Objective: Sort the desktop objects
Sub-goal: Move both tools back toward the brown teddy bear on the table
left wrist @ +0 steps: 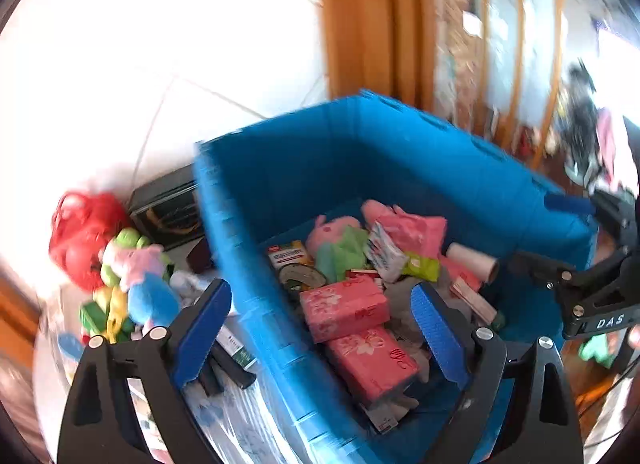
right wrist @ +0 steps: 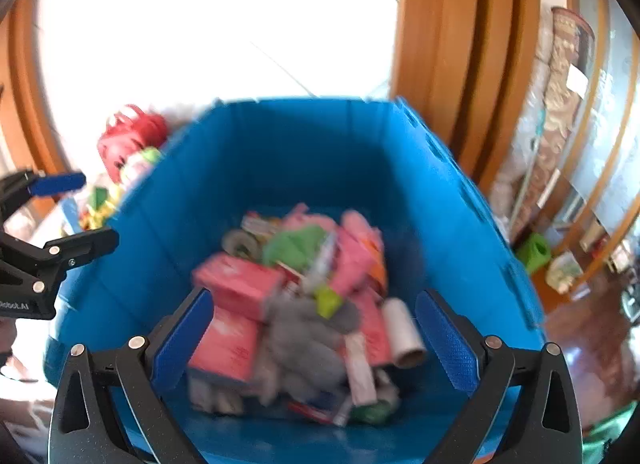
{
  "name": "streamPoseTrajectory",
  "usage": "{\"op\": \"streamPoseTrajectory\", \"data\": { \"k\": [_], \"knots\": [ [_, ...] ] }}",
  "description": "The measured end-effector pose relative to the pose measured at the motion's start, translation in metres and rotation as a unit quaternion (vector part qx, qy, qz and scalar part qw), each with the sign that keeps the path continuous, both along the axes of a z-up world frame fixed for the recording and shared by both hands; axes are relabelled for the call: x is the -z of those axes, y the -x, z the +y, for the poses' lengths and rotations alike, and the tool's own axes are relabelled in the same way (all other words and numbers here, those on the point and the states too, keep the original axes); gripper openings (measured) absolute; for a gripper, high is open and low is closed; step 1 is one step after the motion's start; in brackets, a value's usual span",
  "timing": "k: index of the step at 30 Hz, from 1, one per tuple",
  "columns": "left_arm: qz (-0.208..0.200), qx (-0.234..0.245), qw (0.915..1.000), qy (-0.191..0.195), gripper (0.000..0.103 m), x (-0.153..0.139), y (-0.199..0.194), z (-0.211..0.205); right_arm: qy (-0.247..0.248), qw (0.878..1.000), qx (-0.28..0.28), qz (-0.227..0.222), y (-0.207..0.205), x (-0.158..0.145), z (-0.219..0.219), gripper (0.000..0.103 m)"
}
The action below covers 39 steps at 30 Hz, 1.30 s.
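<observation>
Plush toys (left wrist: 132,264) sit outside the blue bin (left wrist: 280,168), at 10 o'clock from the empty, wide-open left gripper (left wrist: 320,328), the nearer one; right gripper (right wrist: 316,340) is released too.

Home: wooden cabinet (right wrist: 568,168), toys (left wrist: 132,264)

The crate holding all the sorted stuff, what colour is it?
Blue; the crate shows best in the right wrist view.

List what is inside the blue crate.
In the blue crate: two pink tissue packs, a pink plush toy, a white roll, a grey cloth and small packets. Whatever lies beneath this heap is covered.
</observation>
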State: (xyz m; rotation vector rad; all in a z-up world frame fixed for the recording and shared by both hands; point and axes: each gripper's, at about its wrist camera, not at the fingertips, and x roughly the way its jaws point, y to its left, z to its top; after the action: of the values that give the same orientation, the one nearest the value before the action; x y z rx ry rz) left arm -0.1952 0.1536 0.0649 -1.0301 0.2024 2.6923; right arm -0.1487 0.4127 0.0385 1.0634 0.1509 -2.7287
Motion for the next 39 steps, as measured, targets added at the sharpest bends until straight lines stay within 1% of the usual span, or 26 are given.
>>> {"op": "streamPoseTrajectory", "data": {
  "k": [2,5,6,7,8,10,11,13,14,17,19,21,23,25,26,27,31,33,35,37,39],
  "knots": [
    [-0.002,-0.023,0.9993,-0.030,0.092,-0.001,-0.004,-0.033,0.012,1.000,-0.009,0.014,-0.003,-0.006,-0.016,0.103],
    [0.001,-0.056,0.9954,-0.078,0.092,0.002,-0.014,-0.091,0.035,0.998,-0.027,0.037,-0.008,-0.014,-0.049,0.103],
    [-0.001,-0.070,0.9934,-0.091,0.092,0.007,-0.015,-0.114,0.041,0.998,-0.032,0.041,-0.009,-0.015,-0.056,0.103],
    [-0.007,-0.088,0.9918,-0.092,0.092,0.013,-0.015,-0.132,0.051,0.997,-0.040,0.045,-0.011,-0.018,-0.068,0.103],
    [-0.014,-0.111,0.9894,-0.092,0.092,0.019,-0.016,-0.154,0.059,0.996,-0.048,0.046,-0.012,-0.019,-0.078,0.103],
    [-0.015,-0.153,0.9839,-0.091,0.092,0.033,-0.022,-0.198,0.071,0.994,-0.065,0.049,-0.013,-0.024,-0.104,0.103],
    [-0.012,-0.182,0.9795,-0.086,0.092,0.040,-0.026,-0.226,0.072,0.993,-0.071,0.053,-0.014,-0.026,-0.121,0.103],
    [-0.012,-0.214,0.9735,-0.078,0.092,0.050,-0.034,-0.267,0.068,0.993,-0.075,0.058,-0.016,-0.028,-0.146,0.103],
    [-0.018,-0.234,0.9697,-0.068,0.092,0.057,-0.038,-0.293,0.066,0.993,-0.078,0.058,-0.017,-0.029,-0.159,0.103],
    [-0.028,-0.272,0.9608,-0.044,0.092,0.077,-0.050,-0.353,0.064,0.993,-0.085,0.058,-0.021,-0.027,-0.202,0.103],
    [-0.040,-0.291,0.9554,-0.033,0.092,0.093,-0.058,-0.393,0.064,0.993,-0.085,0.052,-0.019,-0.022,-0.232,0.103],
    [-0.057,-0.307,0.9496,-0.033,0.092,0.111,-0.064,-0.429,0.068,0.993,-0.089,0.042,-0.017,-0.014,-0.260,0.103],
    [-0.066,-0.312,0.9470,-0.036,0.092,0.127,-0.066,-0.460,0.073,0.992,-0.097,0.027,-0.011,-0.001,-0.296,0.103],
    [-0.071,-0.318,0.9452,-0.022,0.092,0.142,-0.066,-0.482,0.073,0.992,-0.103,0.014,-0.006,0.015,-0.330,0.103],
    [-0.073,-0.318,0.9450,-0.013,0.092,0.150,-0.065,-0.491,0.073,0.992,-0.105,0.010,-0.004,0.022,-0.346,0.103],
    [-0.075,-0.313,0.9467,-0.006,0.092,0.157,-0.064,-0.498,0.071,0.992,-0.108,0.005,-0.002,0.031,-0.364,0.103],
    [-0.079,-0.281,0.9566,-0.003,0.092,0.188,-0.051,-0.517,0.074,0.990,-0.116,-0.014,0.006,0.073,-0.435,0.103],
    [-0.083,-0.268,0.9599,-0.004,0.092,0.202,-0.043,-0.520,0.077,0.989,-0.119,-0.033,0.012,0.094,-0.466,0.103],
    [-0.094,-0.253,0.9628,-0.006,0.092,0.216,-0.035,-0.522,0.080,0.986,-0.133,-0.058,0.016,0.118,-0.501,0.103],
    [-0.105,-0.239,0.9653,-0.001,0.092,0.230,-0.027,-0.522,0.074,0.984,-0.144,-0.078,0.021,0.140,-0.532,0.103],
    [-0.115,-0.229,0.9667,0.001,0.092,0.244,-0.018,-0.525,0.084,0.980,-0.148,-0.102,0.027,0.160,-0.556,0.103]
  ]
}}
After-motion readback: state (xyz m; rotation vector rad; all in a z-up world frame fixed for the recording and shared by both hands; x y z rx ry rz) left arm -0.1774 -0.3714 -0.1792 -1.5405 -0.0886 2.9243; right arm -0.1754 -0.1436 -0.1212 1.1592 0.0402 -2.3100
